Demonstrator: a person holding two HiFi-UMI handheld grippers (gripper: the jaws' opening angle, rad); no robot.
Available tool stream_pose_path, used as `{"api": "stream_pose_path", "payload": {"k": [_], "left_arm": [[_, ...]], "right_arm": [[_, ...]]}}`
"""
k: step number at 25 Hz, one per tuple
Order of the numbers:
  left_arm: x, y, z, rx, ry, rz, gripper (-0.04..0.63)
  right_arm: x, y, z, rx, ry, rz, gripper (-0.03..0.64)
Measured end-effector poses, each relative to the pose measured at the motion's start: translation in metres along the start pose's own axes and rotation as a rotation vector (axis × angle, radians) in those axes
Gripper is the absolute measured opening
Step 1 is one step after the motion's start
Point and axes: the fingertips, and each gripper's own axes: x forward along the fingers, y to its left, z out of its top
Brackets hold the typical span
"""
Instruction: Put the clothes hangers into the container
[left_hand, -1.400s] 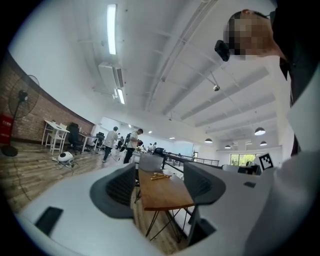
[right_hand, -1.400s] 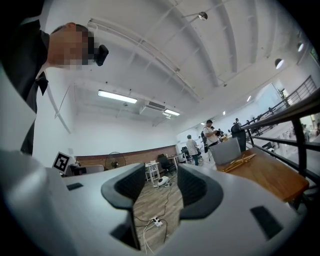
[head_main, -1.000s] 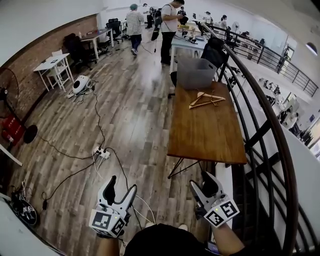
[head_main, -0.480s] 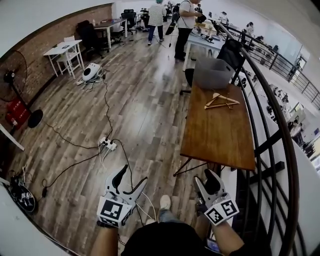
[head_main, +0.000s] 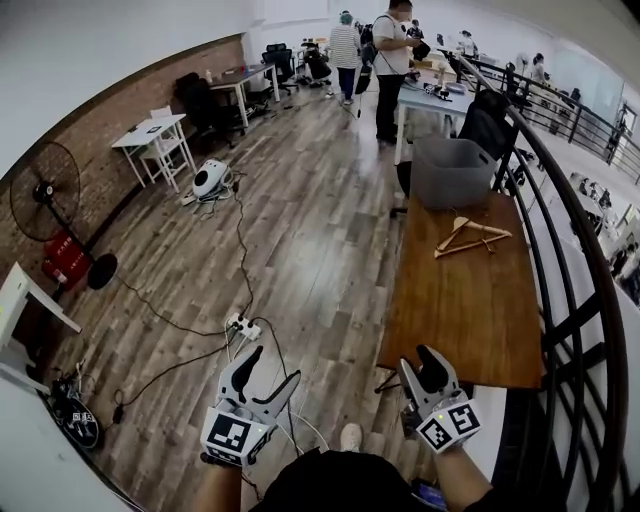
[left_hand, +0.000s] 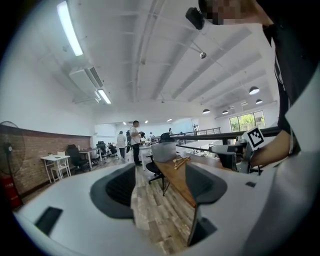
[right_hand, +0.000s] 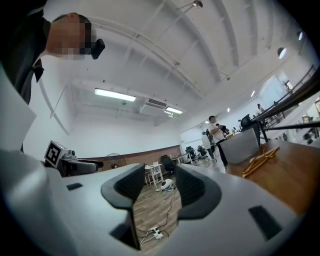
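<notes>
Clothes hangers (head_main: 473, 237): two wooden ones, as far as can be told, are lying overlapped near the far edge of the table (head_main: 470, 330)
Container (head_main: 452, 172): one grey bin is sitting at the table's far edge
Table: one is carrying both
Grippers: two are showing, a left gripper (head_main: 272, 366) and a right gripper (head_main: 420, 360)
Fan (head_main: 45, 192): one is standing by the brick wall
Power strip (head_main: 243, 326): one is lying on the floor
People: two are standing clear at the far end, a person in a white top (head_main: 390, 55) and a person in a green cap (head_main: 346, 42) — those behind are too small to count

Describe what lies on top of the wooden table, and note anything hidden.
On the table lie wooden hangers, apart from a grey container standing at its far end. The container's inside is hidden by its wall.
</notes>
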Motion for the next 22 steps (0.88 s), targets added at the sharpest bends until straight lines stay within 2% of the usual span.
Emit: {"api": "stream_pose_path", "payload": {"k": [4, 8, 15, 17, 19, 22], "left_arm": [[0.039, 0.012, 0.02, -0.027, -0.02, 0.046, 0.318], [0.077, 0.007, 0.024, -0.041, 0.007, 0.04, 0.318], [0.13, -0.005, 0.024, -0.043, 0.02, -0.017, 0.309], [0.145, -0.008, 0.024, 0.0, 0.025, -0.036, 0.304], [0.163, -0.012, 0.027, 0.041, 0.03, -0.072, 0.302], [0.192, -0.014, 0.026, 0.024, 0.018, -0.143, 0.302]], "right_arm": [[0.02, -0.04, 0.017, 0.046, -0.052, -0.015, 0.186], [0.015, -0.074, 0.026, 0.09, -0.077, -0.069, 0.183], [0.005, -0.121, 0.018, 0.106, -0.055, -0.166, 0.176], [0.003, -0.126, 0.017, 0.095, -0.051, -0.181, 0.175], [0.001, -0.13, 0.019, 0.07, -0.051, -0.201, 0.175], [0.002, -0.142, 0.019, 0.043, -0.048, -0.243, 0.175]]}}
